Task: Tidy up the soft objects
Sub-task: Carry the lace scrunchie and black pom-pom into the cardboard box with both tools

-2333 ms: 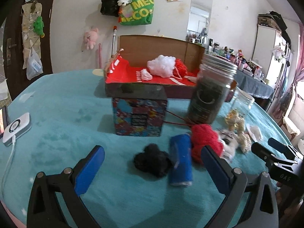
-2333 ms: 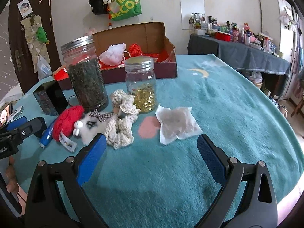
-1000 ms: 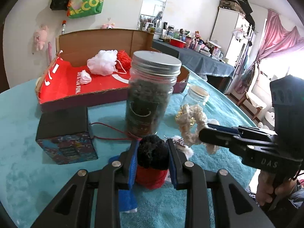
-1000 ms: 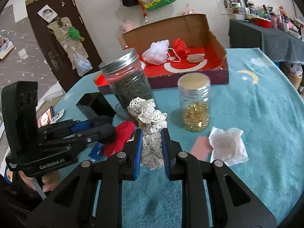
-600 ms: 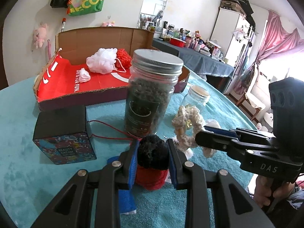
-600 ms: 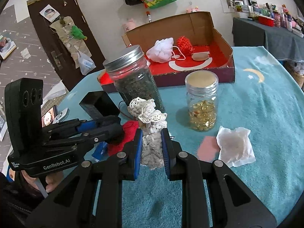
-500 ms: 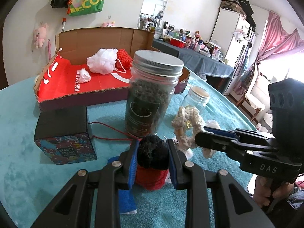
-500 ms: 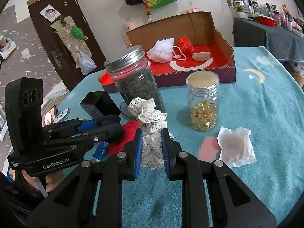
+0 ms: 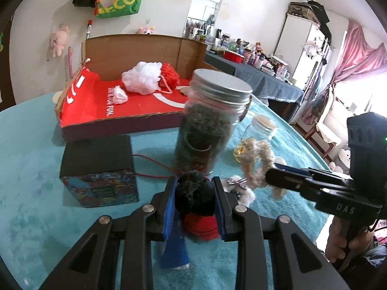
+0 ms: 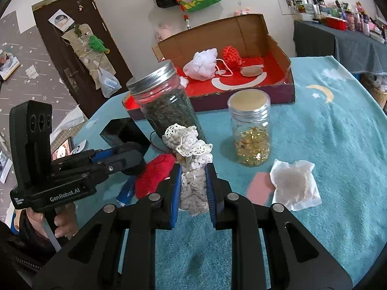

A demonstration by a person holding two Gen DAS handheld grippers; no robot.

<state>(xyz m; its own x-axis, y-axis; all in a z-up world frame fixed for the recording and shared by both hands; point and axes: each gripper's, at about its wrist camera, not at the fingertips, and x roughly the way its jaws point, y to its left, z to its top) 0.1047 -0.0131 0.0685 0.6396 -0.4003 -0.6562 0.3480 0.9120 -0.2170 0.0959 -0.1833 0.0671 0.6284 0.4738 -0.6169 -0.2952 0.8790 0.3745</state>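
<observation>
My left gripper (image 9: 194, 194) is shut on a black fuzzy pompom (image 9: 194, 193), held just above the teal cloth. Under it lie a red knitted piece (image 9: 202, 227) and a blue roll (image 9: 175, 249). My right gripper (image 10: 193, 181) is shut on a cream crocheted scrunchie (image 10: 191, 166), lifted in front of the tall jar. In the left wrist view the right gripper (image 9: 275, 172) comes in from the right with that scrunchie (image 9: 257, 162). The open cardboard box (image 9: 92, 101) with a red floor stands behind, holding a white mesh puff (image 9: 141, 79) and a red knitted ball (image 9: 169, 75).
A tall jar of dark leaves (image 9: 208, 125) and a small jar of gold bits (image 10: 251, 130) stand mid-table. A black patterned box (image 9: 96, 169) sits left of them. A white sachet (image 10: 293, 184) and pink patch (image 10: 260, 188) lie at right. A person's hand (image 10: 63, 220) grips the left handle.
Both grippers, open and empty above the table at first, are now shut on the pompom and the scrunchie. Over the last second the views barely shifted.
</observation>
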